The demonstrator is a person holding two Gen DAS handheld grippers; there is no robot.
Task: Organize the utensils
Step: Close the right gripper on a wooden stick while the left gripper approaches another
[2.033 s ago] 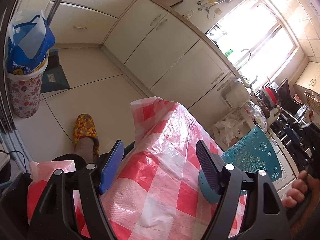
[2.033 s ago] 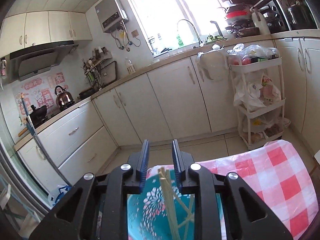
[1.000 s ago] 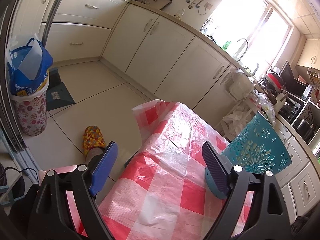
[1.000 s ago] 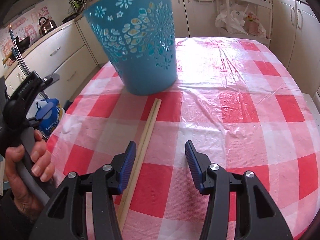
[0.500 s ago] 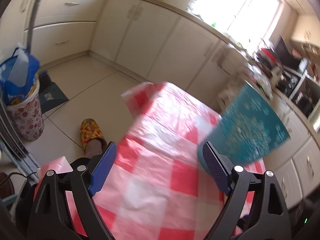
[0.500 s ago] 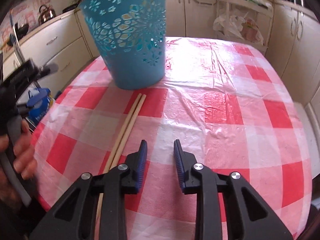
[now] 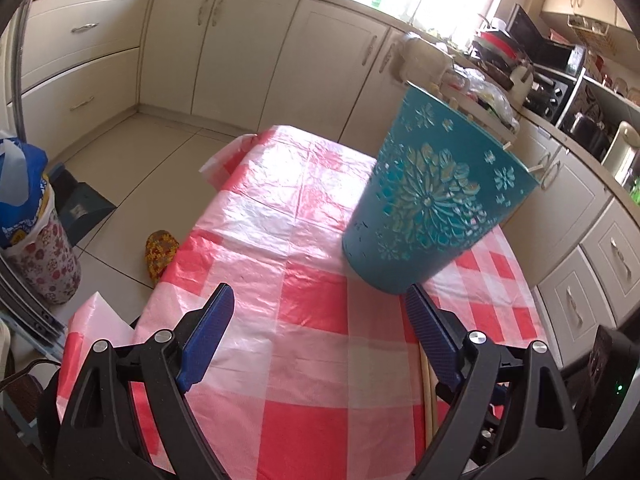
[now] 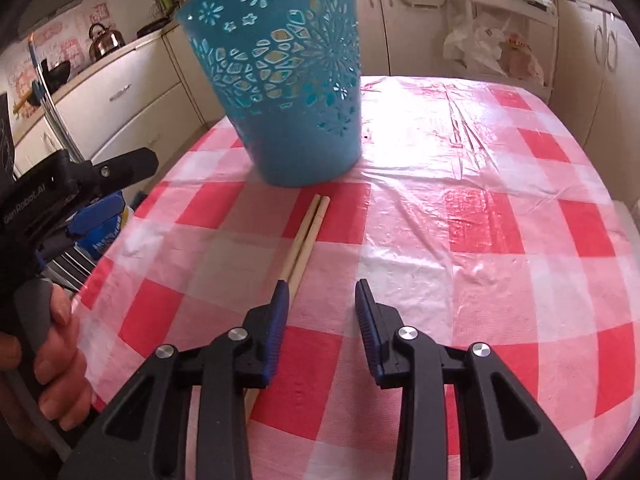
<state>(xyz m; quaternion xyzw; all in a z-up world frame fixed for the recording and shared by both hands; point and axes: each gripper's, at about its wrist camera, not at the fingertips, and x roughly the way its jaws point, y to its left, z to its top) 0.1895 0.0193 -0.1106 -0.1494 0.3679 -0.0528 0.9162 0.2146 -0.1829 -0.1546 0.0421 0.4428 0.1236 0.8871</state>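
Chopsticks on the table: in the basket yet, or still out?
Out. The chopsticks lie flat on the tablecloth, tips near the basket, beside the open right gripper.

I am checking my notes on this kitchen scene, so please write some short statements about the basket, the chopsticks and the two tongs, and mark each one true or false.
1. The blue basket stands upright on the checked tablecloth. True.
2. The pair of chopsticks lies inside the basket. False: this pair lies flat on the cloth, its far ends just in front of the basket's base.
3. The right tongs are shut on the chopsticks. False: they are open and hold nothing; the chopsticks pass under their left finger.
4. The left tongs are open and empty. True.
5. A kettle sits on the counter behind the basket. True.
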